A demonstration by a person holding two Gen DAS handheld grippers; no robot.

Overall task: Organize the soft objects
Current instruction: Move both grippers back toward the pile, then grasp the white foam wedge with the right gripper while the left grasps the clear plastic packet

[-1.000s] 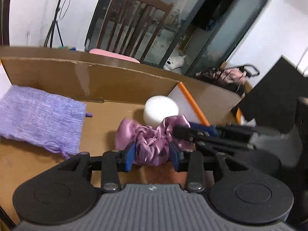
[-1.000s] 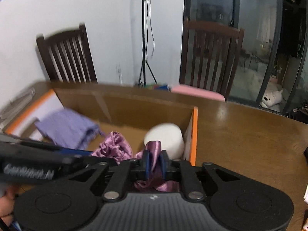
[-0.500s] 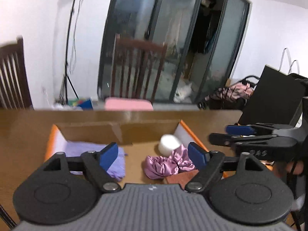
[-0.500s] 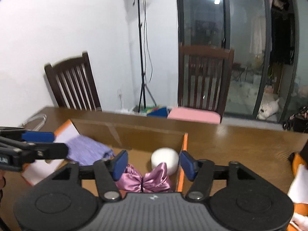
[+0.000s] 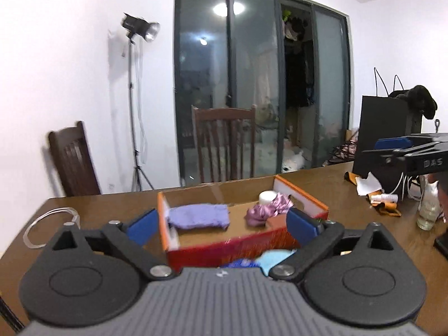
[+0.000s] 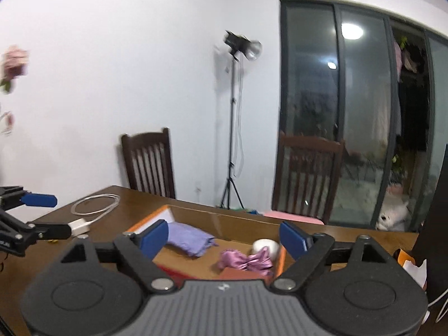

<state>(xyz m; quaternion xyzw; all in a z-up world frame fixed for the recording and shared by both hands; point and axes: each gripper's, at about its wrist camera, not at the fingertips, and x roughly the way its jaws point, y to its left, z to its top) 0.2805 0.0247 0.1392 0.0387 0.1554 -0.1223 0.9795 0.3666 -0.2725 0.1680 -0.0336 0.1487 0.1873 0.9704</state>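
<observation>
An orange-edged cardboard box [image 5: 229, 247] [image 6: 224, 221] stands on the wooden table. In it lie a purple knit pouch [image 5: 198, 215] [image 6: 187, 238] on the left, and a pink satin scrunchie [image 5: 266, 210] [image 6: 246, 260] with a white ball [image 5: 266, 196] [image 6: 266, 246] on the right. My left gripper [image 5: 223, 225] [image 6: 44, 215] hangs back above the box's near side, its jaws opening with nothing between them. My right gripper [image 6: 224, 239] [image 5: 378, 151] is likewise pulled back, its jaws opening and empty. Blue and light-blue soft pieces [image 5: 268, 260] lie before the box, partly hidden.
A white cable loop [image 5: 50, 224] [image 6: 95, 204] with a plug [image 6: 79, 225] lies on the table's left part. A black bag [image 5: 383, 140], papers and a bottle [image 5: 427, 210] stand at the right. Two wooden chairs [image 5: 224, 142] [image 6: 148, 165] and a light stand [image 6: 232, 128] are behind the table.
Both grippers let go of the pink scrunchie inside the box, opened wide, and drew back and up. The scrunchie now lies in the box beside the white ball.
</observation>
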